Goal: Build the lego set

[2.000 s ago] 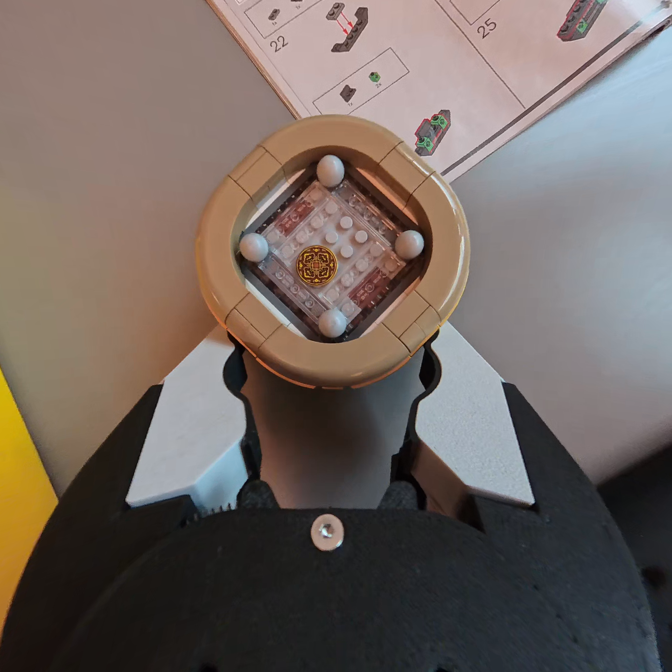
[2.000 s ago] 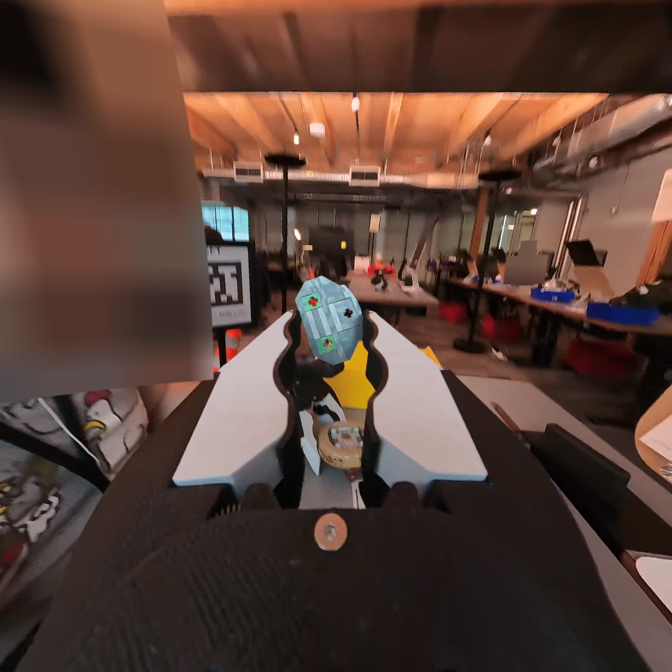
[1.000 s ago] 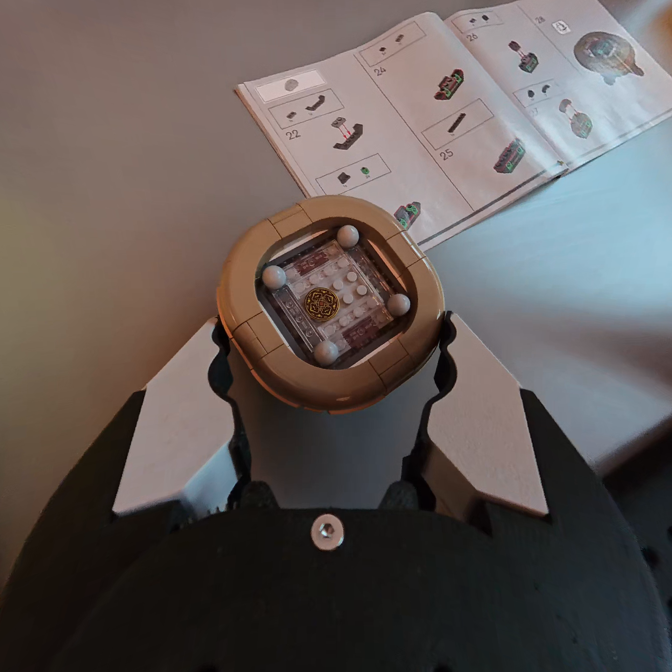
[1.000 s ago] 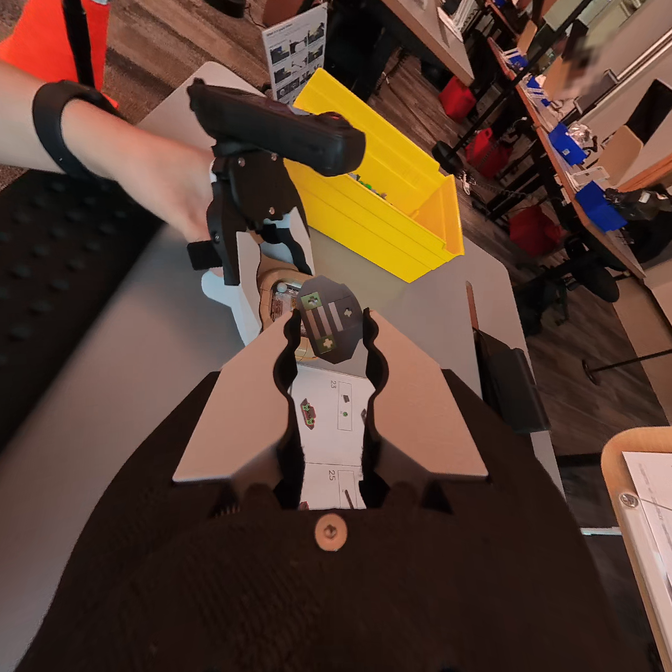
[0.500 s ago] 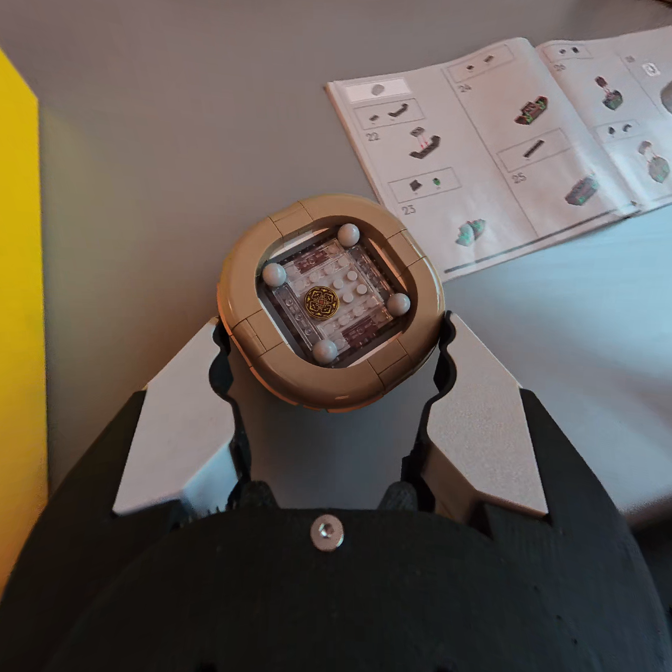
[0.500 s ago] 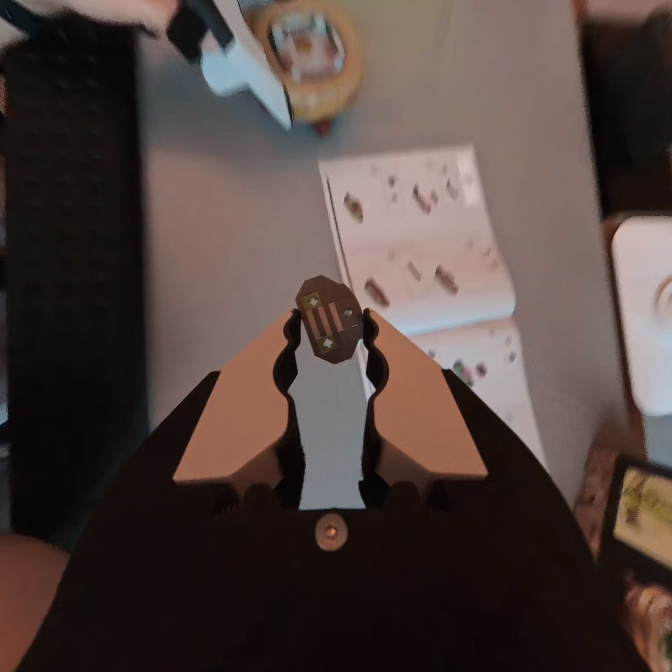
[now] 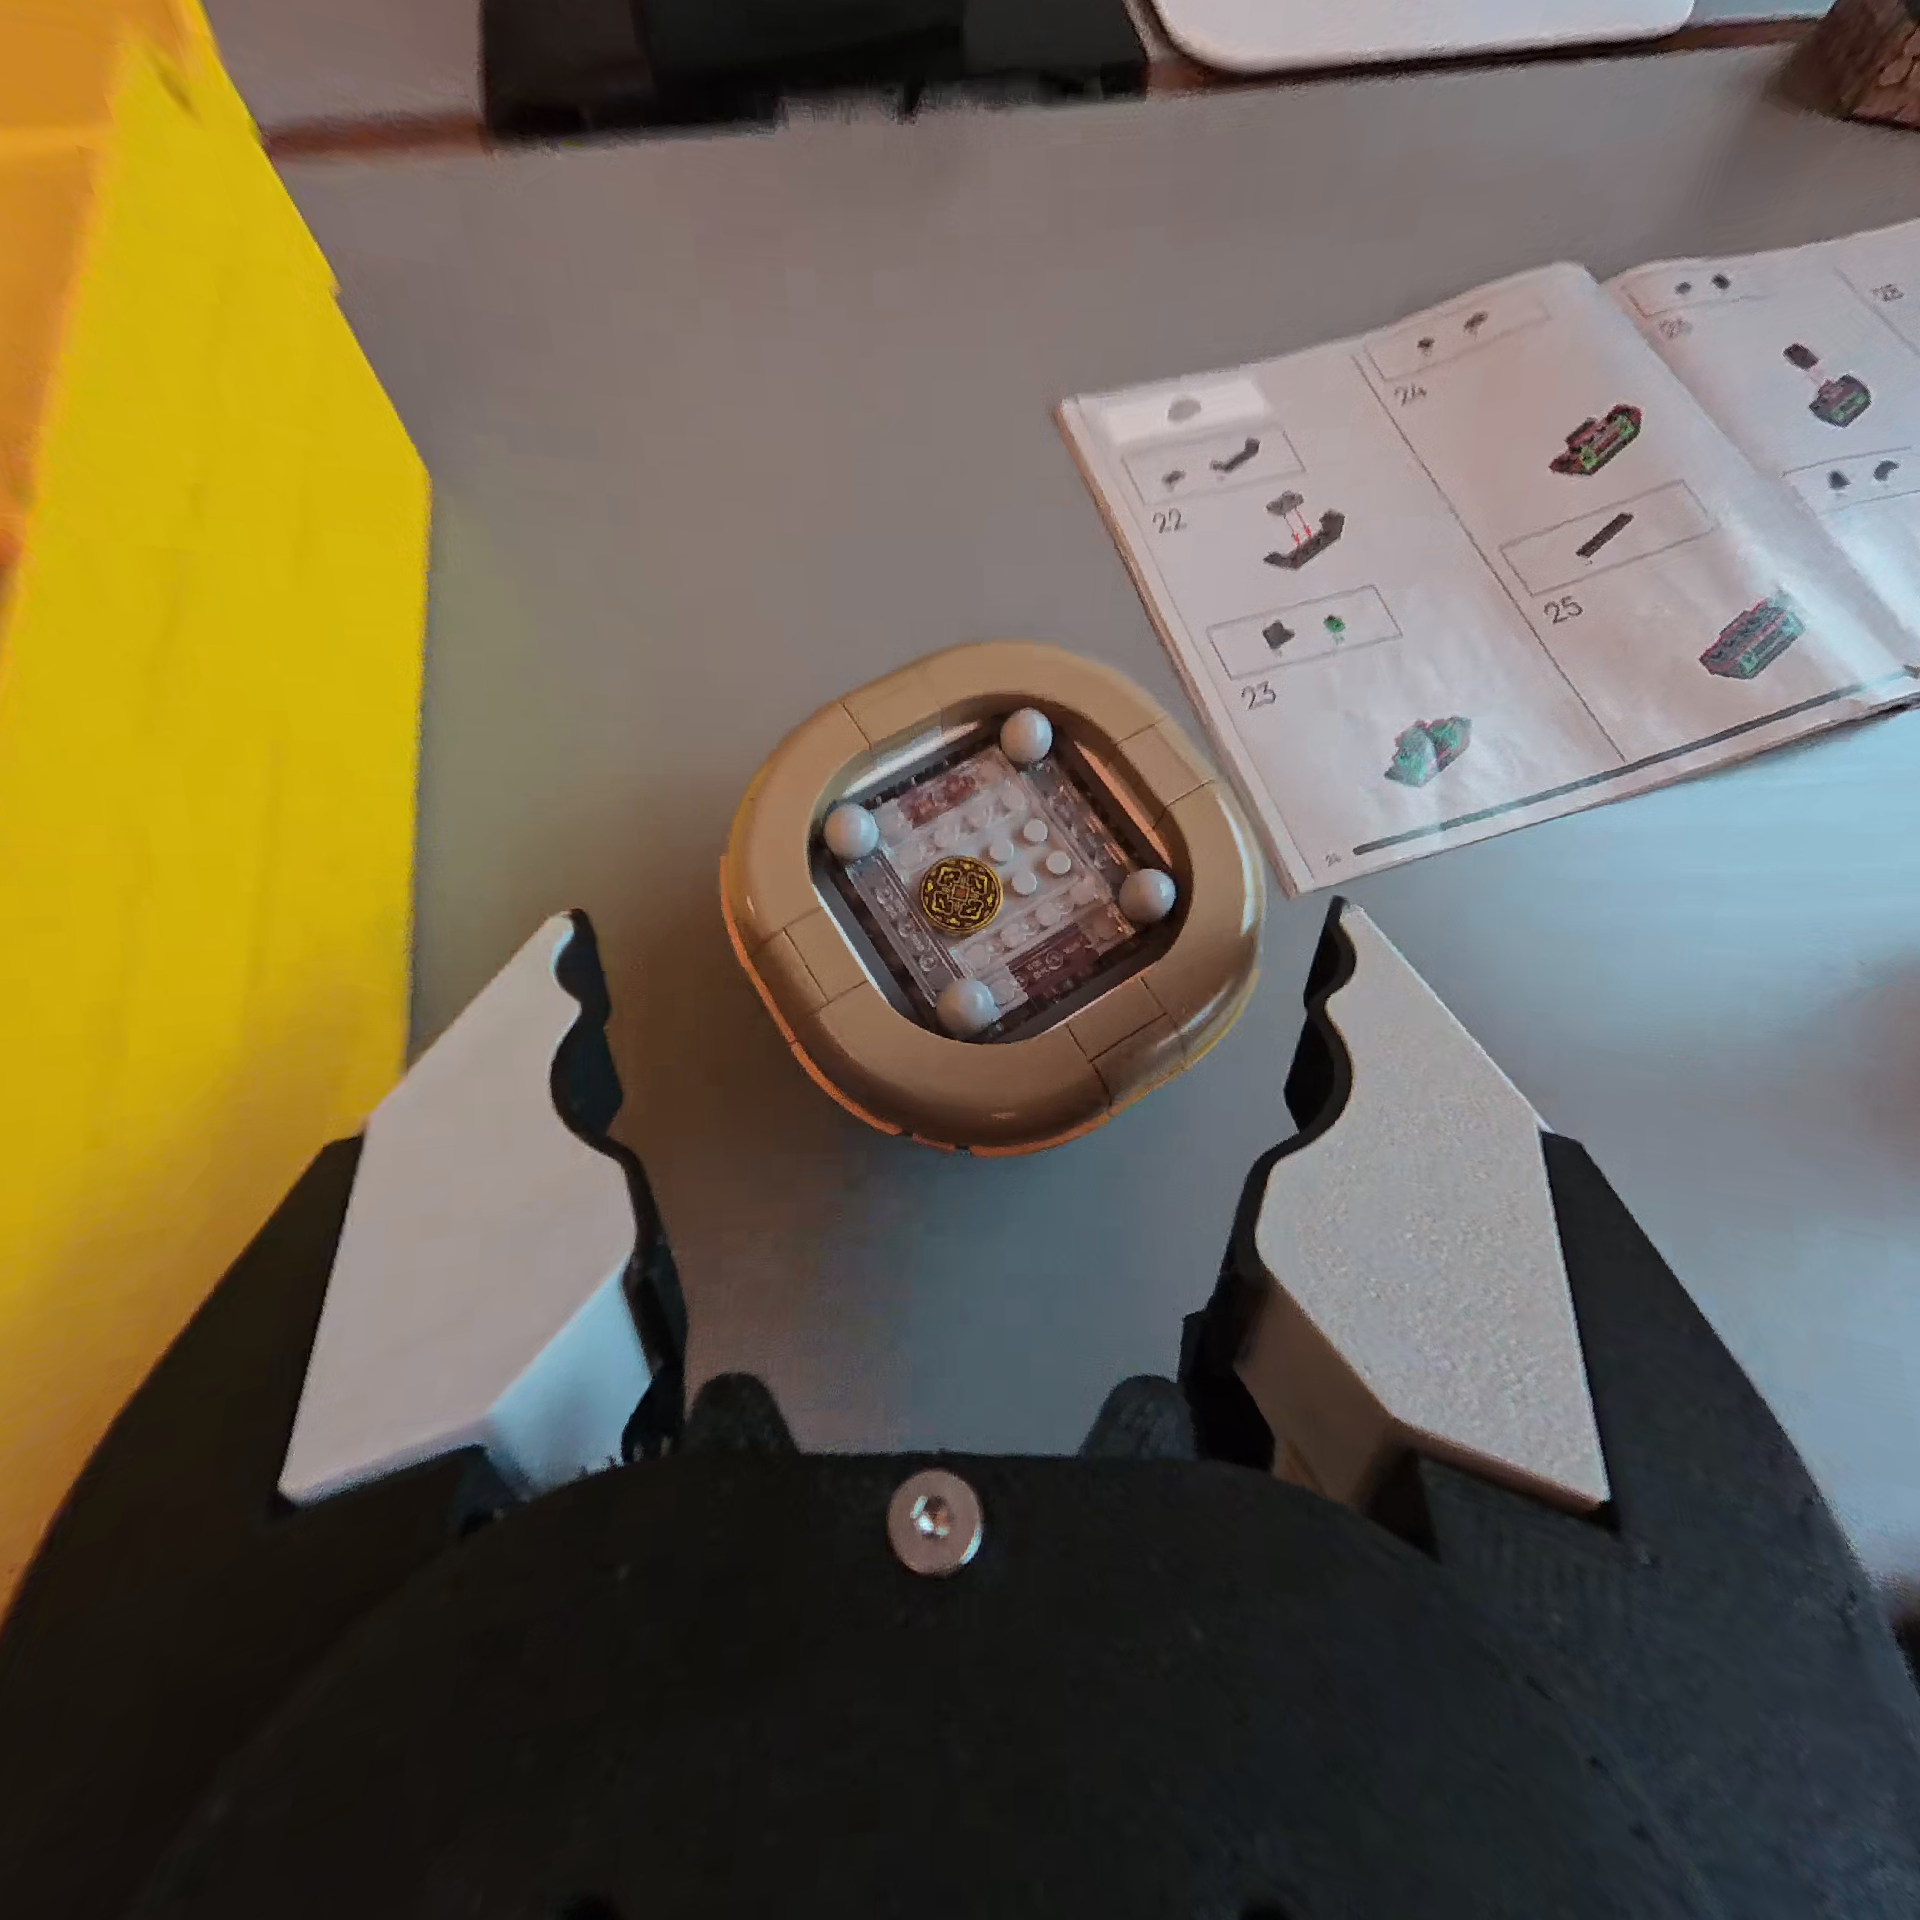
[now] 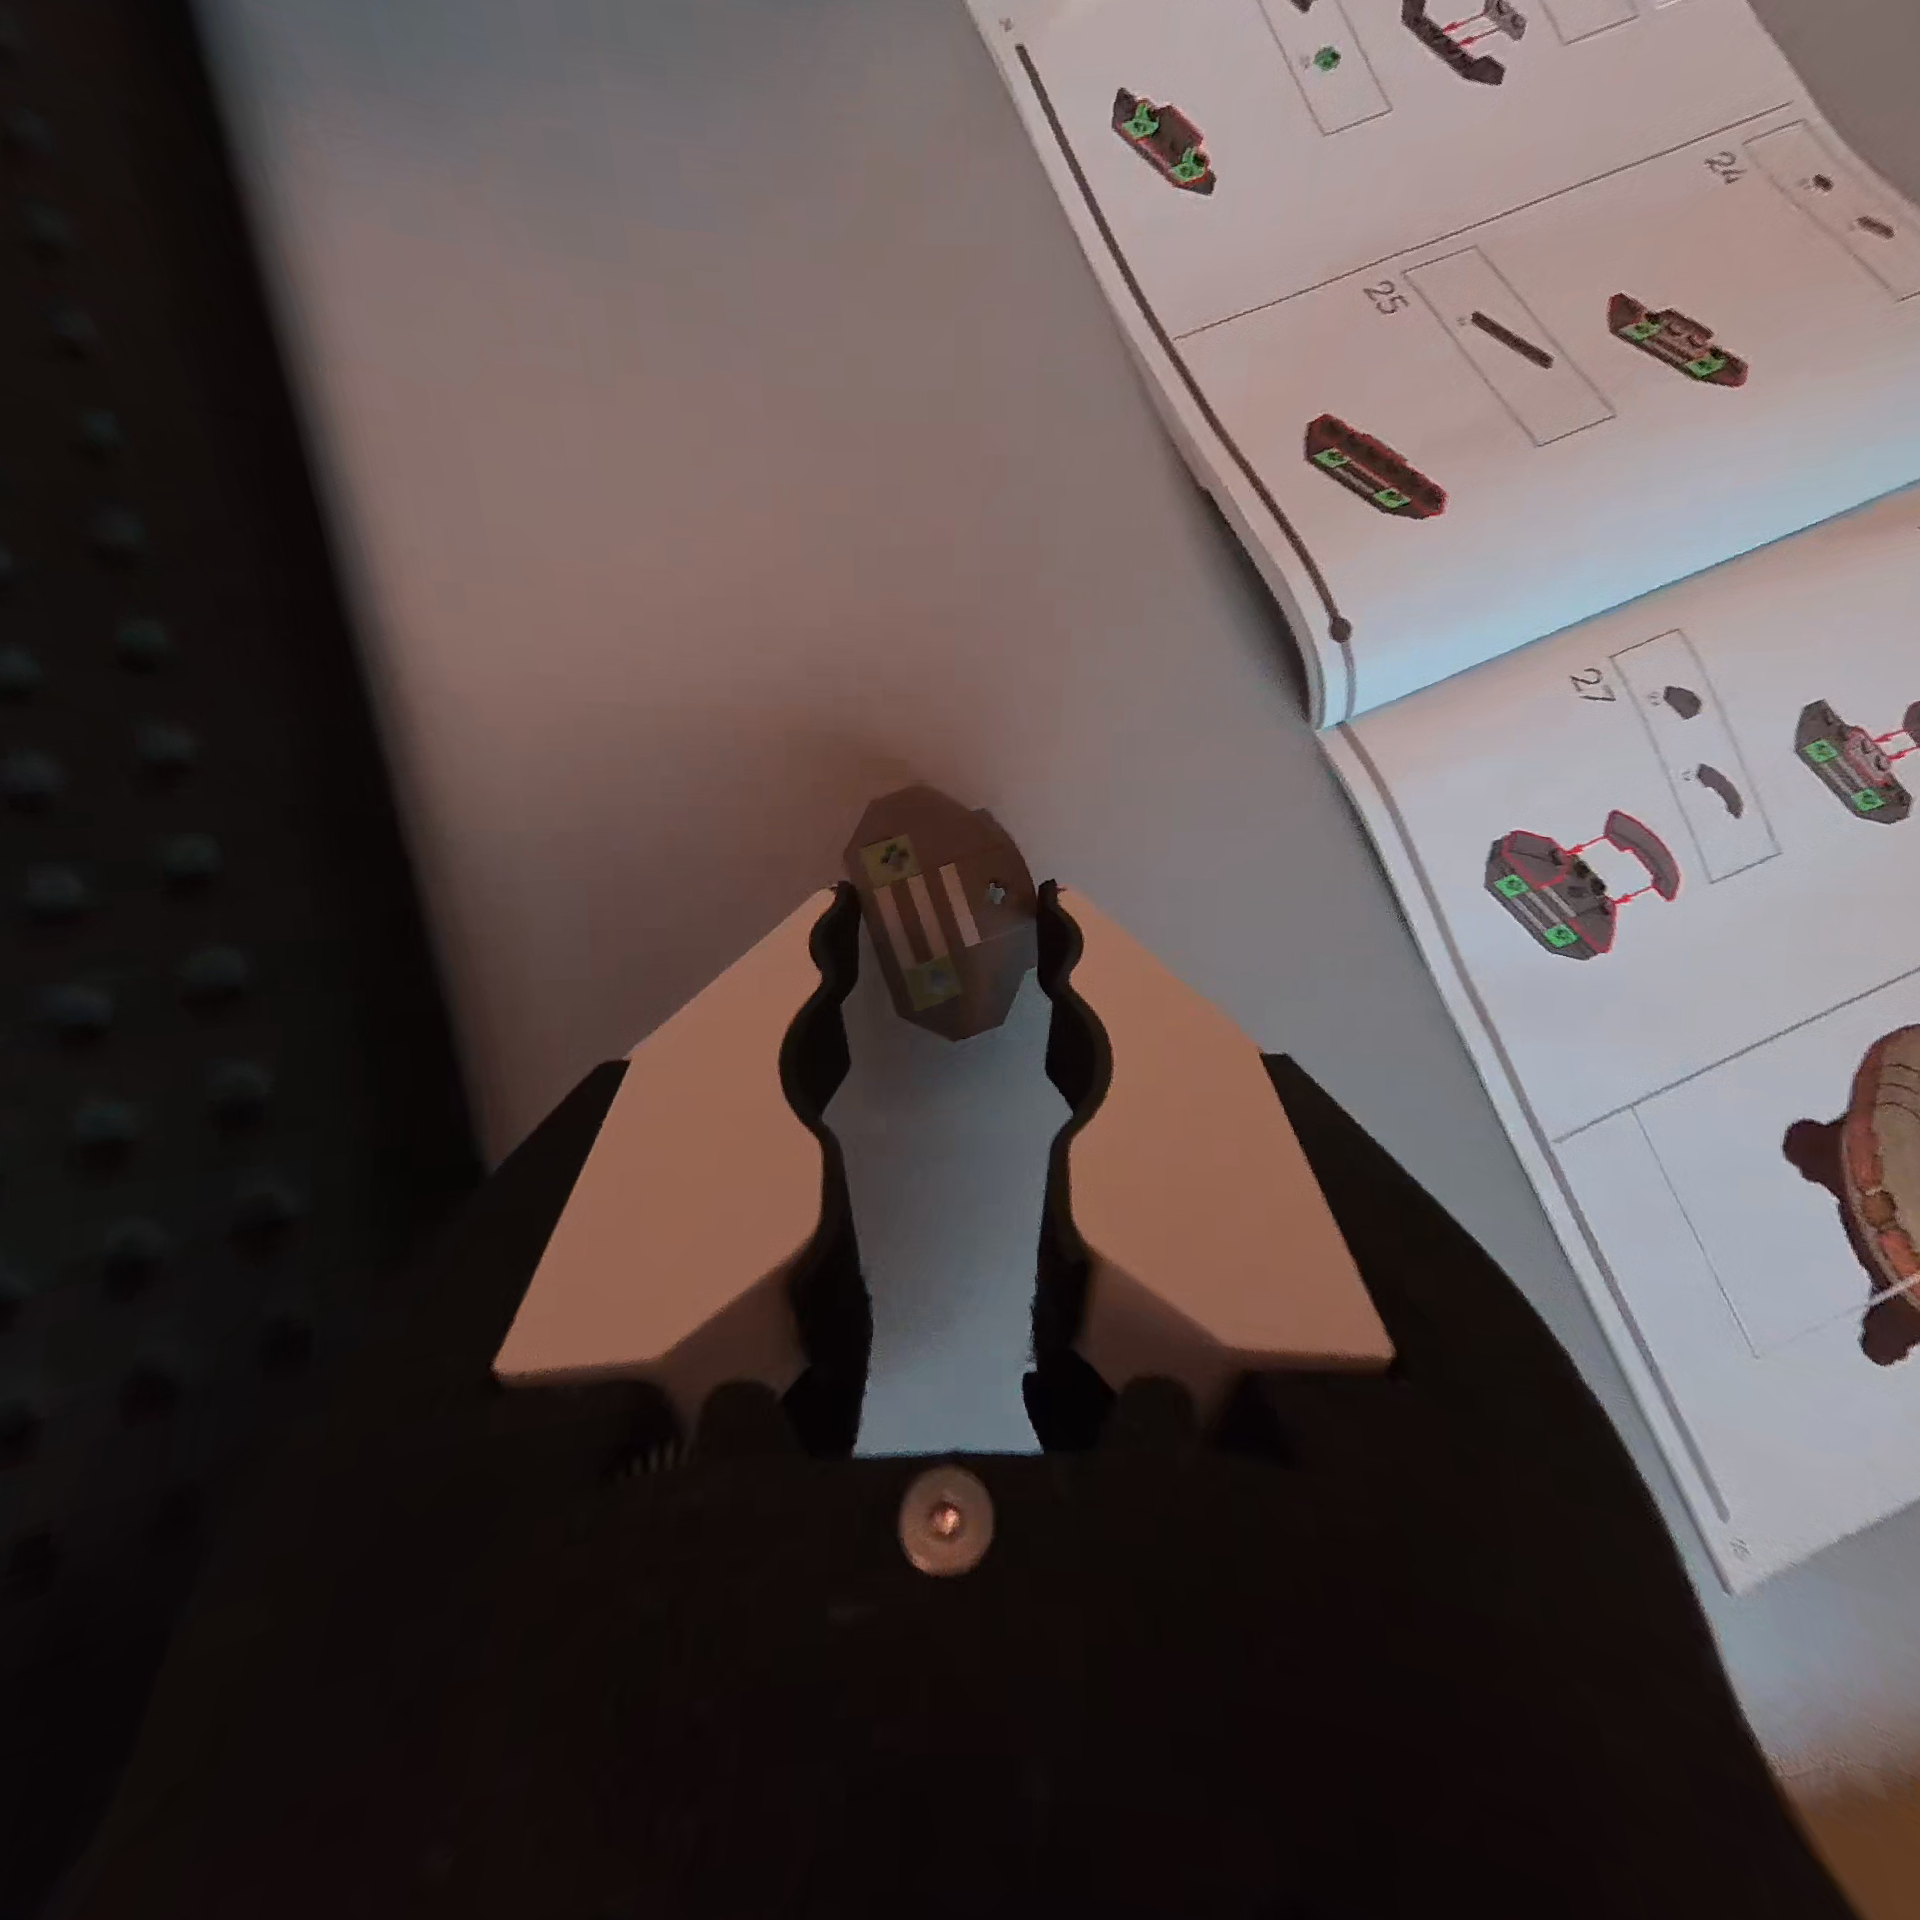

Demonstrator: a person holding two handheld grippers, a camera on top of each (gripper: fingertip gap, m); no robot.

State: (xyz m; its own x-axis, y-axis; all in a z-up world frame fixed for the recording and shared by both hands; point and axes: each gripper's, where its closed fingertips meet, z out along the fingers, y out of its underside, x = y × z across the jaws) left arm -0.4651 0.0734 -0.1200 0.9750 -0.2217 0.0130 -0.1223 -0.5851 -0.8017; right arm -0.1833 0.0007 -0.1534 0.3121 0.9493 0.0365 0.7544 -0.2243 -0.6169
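A tan rounded-square lego assembly (image 7: 992, 1101), with clear plates, four grey balls and a gold round tile inside, sits on the grey table (image 7: 727, 416). My left gripper (image 7: 956, 920) is open, its fingers on either side of the assembly's near half and apart from it. My right gripper (image 8: 942, 894) is shut on a small dark brown lego piece (image 8: 935, 935) with green corner marks and pale stripes. It holds the piece at its fingertips, low over the table (image 8: 675, 468). Whether the piece touches the table I cannot tell.
An open instruction booklet (image 7: 1455, 582) lies right of the assembly; it also shows in the right wrist view (image 8: 1558, 416), right of my right gripper. A yellow bin (image 7: 187, 623) stands at the left. A black studded mat (image 8: 125, 727) borders the table's left side.
My left gripper has opened, let go of the tan assembly and drawn back from it. My right gripper has swung down over the table beside the booklet, still holding the brown piece.
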